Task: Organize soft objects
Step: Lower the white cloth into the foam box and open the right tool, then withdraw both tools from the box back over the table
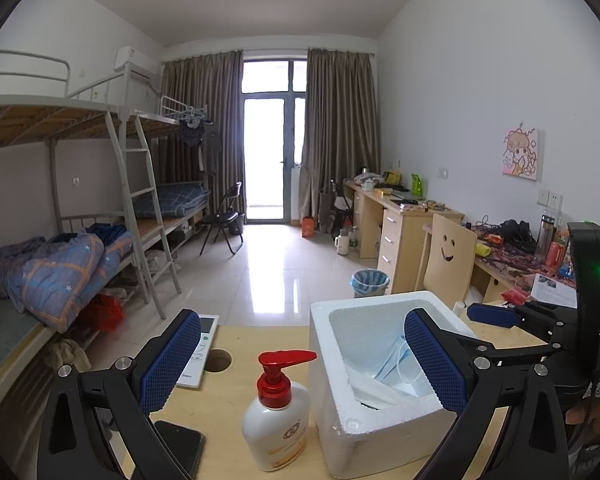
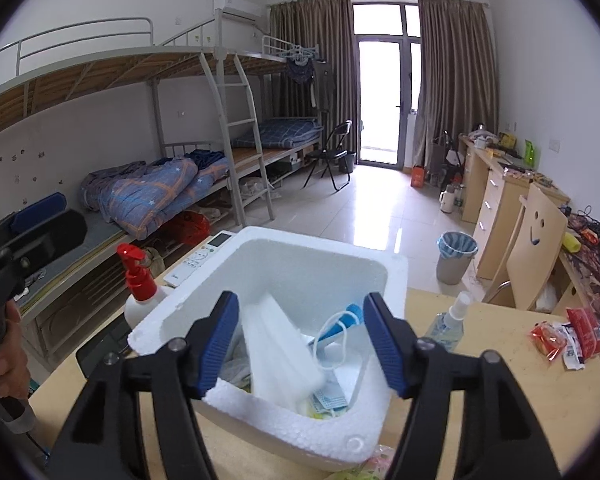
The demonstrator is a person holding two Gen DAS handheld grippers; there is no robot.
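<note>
Face masks (image 2: 284, 356) in foam box (image 2: 384, 280) near table's (image 2: 500, 380) front edge: light, floppy, pinch folded body not loops; right gripper (image 2: 300, 344) and left gripper (image 1: 300, 360) both apart, empty

Right gripper (image 2: 302, 344) sits tipped downward, its black arms spreading out from the wrist, blue ribbed pads (image 2: 218, 346) standing well apart, nothing pinched between them. From the other wrist you catch the same tool side-on at the right edge (image 1: 496, 314), one blue pad showing and a green light glowing on its tall black body. Left gripper (image 1: 302, 364) is held nearly level, only slightly nose-down, jaws spread wide, blue pads (image 1: 168, 362) clear of any contact. In the right wrist's view it pokes in at the far left (image 2: 40, 216), and below it a hand (image 2: 6, 356) is wrapped round the handle, fingers curled.
</note>
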